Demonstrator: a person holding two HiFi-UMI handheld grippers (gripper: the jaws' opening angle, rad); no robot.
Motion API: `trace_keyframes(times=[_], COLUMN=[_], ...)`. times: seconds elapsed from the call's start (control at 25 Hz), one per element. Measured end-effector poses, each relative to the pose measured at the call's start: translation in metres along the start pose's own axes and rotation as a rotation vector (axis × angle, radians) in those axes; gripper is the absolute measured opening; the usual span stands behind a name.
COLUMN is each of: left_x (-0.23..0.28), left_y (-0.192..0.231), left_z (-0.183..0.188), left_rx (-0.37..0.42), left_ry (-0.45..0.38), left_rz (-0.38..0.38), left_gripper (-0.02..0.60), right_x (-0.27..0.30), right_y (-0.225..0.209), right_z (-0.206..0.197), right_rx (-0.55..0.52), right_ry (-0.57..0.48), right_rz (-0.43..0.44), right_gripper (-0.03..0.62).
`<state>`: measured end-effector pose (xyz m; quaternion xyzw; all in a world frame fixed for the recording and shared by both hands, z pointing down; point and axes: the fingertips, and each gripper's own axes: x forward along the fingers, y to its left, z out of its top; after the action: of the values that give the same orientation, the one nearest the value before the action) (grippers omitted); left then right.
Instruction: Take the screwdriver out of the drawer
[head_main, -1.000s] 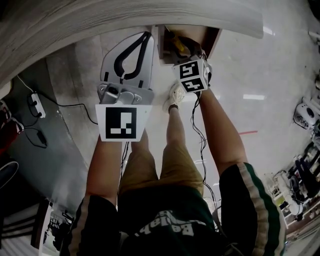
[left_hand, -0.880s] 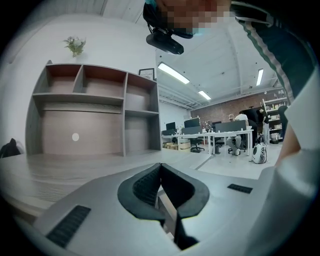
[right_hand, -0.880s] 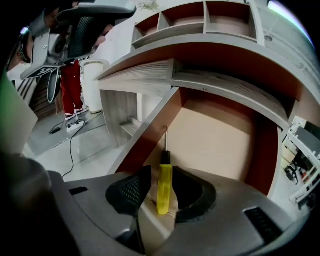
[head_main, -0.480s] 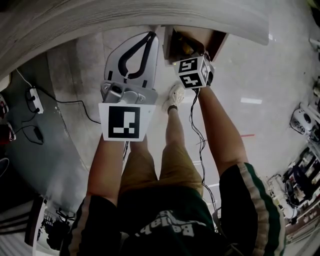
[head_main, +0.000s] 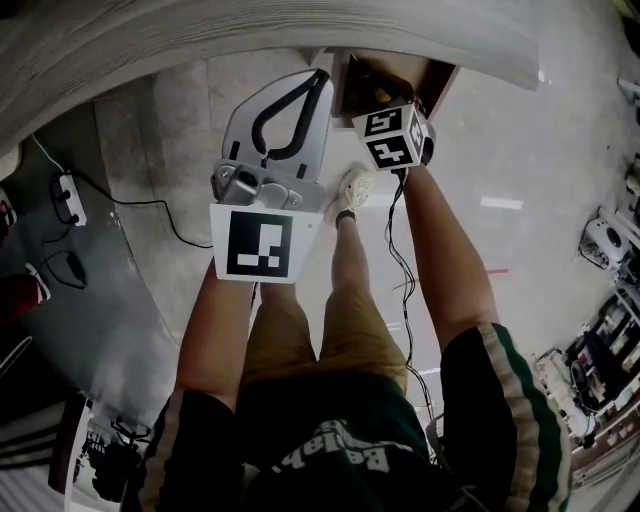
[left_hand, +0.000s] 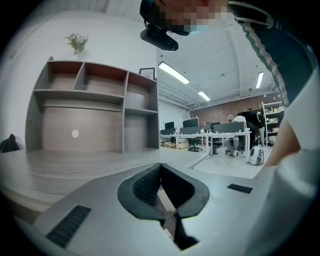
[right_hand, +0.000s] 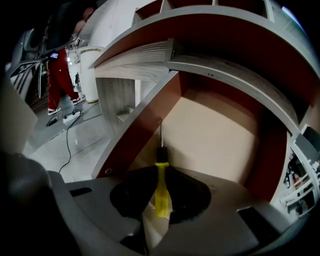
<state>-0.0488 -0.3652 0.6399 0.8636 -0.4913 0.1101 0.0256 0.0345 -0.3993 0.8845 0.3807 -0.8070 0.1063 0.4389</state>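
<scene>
A yellow-handled screwdriver (right_hand: 161, 187) with a black collar and thin steel shaft lies in the open wooden drawer (right_hand: 215, 130), shaft pointing to the drawer's back. My right gripper (right_hand: 161, 167) reaches down into the drawer; its jaws have just been closing and the black pads now press on the yellow handle from both sides. From the head view, the right gripper (head_main: 380, 97) sits at the drawer (head_main: 443, 82) mouth, its tips hidden behind the marker cube. My left gripper (head_main: 318, 76) hovers left of the drawer, shut and empty, its tips (left_hand: 160, 166) touching.
The grey desk top (head_main: 250, 30) overhangs the drawer. A power strip (head_main: 68, 200) and cables lie on the floor at left. The person's shoe (head_main: 350, 193) stands below the drawer. A shelf unit (left_hand: 95, 107) stands on the desk. A person in red trousers (right_hand: 59, 80) stands far left.
The right gripper's marker cube has tipped a little further over the drawer mouth. The left gripper keeps its pose, and the head view has shifted slightly.
</scene>
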Motion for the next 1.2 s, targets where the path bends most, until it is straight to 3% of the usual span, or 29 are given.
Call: trace_keyframes(times=[0.4, 0.52, 0.68, 0.96, 1.2], left_x=[-0.012, -0.015, -0.020, -0.036, -0.050], left_y=[0.003, -0.001, -0.008, -0.017, -0.016], left_z=[0.019, 0.035, 0.063, 0.107, 0.142], left_rx=[0.050, 0.044, 0.101, 0.084, 0.011], left_ry=[-0.009, -0.026, -0.026, -0.042, -0.063], left_rz=[0.005, 0.011, 0.014, 0.035, 0.080], left_gripper=[0.018, 0.018, 0.018, 0.018, 0.018], right_x=[-0.027, -0.046, -0.076, -0.139, -0.187], right_y=[0.004, 0.001, 0.000, -0.002, -0.007], right_z=[0.014, 0.021, 0.033, 0.060, 0.085], right_rx=[-0.001, 0.010, 0.031, 0.035, 0.005], right_ry=[-0.035, -0.051, -0.068, -0.092, -0.116], right_rz=[-0.011, -0.017, -0.009, 0.010, 0.021], right_gripper=[0.077, 0.077, 0.077, 0.077, 0.077])
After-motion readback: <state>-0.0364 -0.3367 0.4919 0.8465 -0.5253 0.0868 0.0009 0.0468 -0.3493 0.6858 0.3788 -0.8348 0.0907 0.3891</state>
